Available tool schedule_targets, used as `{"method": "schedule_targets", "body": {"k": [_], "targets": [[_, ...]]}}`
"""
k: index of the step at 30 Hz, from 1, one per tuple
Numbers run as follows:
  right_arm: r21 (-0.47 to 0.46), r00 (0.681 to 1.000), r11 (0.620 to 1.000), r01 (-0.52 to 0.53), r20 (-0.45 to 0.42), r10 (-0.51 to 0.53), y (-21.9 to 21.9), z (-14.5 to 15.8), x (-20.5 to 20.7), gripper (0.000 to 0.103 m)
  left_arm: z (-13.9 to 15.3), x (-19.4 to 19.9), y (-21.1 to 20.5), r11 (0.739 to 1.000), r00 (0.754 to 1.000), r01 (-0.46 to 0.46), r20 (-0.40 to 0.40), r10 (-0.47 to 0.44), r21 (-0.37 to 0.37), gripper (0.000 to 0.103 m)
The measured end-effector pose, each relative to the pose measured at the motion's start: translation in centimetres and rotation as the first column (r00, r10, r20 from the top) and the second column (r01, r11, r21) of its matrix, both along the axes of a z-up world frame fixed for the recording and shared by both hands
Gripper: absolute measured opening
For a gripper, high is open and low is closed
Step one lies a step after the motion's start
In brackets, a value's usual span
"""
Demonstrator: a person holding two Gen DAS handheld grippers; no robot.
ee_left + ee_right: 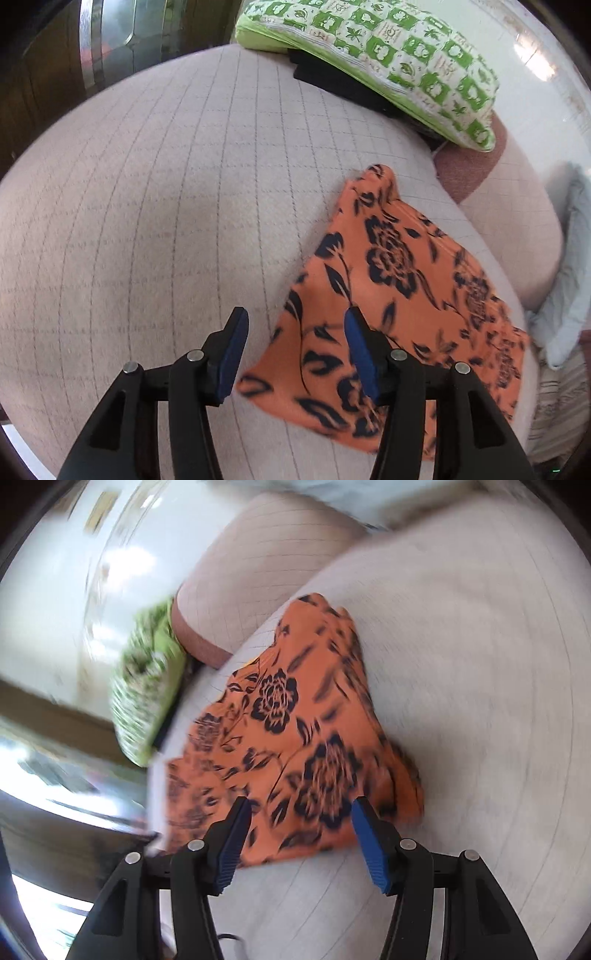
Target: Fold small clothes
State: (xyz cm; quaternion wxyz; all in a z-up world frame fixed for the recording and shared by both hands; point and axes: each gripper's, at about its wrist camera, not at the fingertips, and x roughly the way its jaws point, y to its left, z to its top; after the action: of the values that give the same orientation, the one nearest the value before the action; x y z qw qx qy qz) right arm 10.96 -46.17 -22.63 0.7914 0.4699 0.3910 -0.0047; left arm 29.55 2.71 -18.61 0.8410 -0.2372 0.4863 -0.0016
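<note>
An orange garment with a black flower print (399,291) lies flat on the beige checked bed cover (166,206). My left gripper (293,325) is open and empty, above the garment's left edge; its right finger is over the cloth, its left finger over bare cover. In the right wrist view the same garment (295,731) lies ahead, blurred by motion. My right gripper (301,812) is open and empty, its fingers above the garment's near edge.
A green and white patterned pillow (388,51) lies at the far end over a dark folded item (332,81); it also shows in the right wrist view (147,698). A pale blue cloth (569,266) lies at the right. The cover's edge drops off at the left.
</note>
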Motion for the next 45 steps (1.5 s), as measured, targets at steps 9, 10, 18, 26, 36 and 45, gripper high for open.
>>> {"method": "schedule_targets", "body": {"k": [9,10,18,26,36,45], "targets": [[0.182,0.993,0.977,0.112,0.016,-0.117,2.3,-5.8,-0.6,0.064,-1.6,-4.4,-0.3,0.99,0.998,0.045,-0.047,-0.051,-0.135,0.062],[0.189,0.991,0.974,0.125,0.021,-0.131,2.3,-6.0,-0.7,0.064,-2.4,-4.6,-0.4,0.983,0.996,0.043,-0.075,-0.058,-0.179,0.062],[0.204,0.986,0.966,0.16,0.02,-0.167,2.0,-6.4,-0.7,0.064,-4.6,-3.2,-1.9,0.96,0.995,-0.001,-0.094,-0.026,-0.282,0.077],[0.264,0.968,0.934,0.24,0.001,-0.249,0.2,-6.9,1.3,0.065,-4.9,0.3,-1.4,0.922,0.999,-0.03,-0.045,0.013,-0.387,0.1],[0.306,0.936,0.899,0.313,0.06,-0.347,-0.6,-7.0,3.2,0.065,-5.1,0.8,-0.9,0.915,0.997,0.004,-0.067,-0.034,-0.403,0.032],[0.197,0.94,0.93,0.309,0.085,-0.331,0.0,-7.2,3.0,0.016,-5.1,0.6,-1.2,0.909,0.998,0.01,-0.055,-0.037,-0.416,0.021]]}}
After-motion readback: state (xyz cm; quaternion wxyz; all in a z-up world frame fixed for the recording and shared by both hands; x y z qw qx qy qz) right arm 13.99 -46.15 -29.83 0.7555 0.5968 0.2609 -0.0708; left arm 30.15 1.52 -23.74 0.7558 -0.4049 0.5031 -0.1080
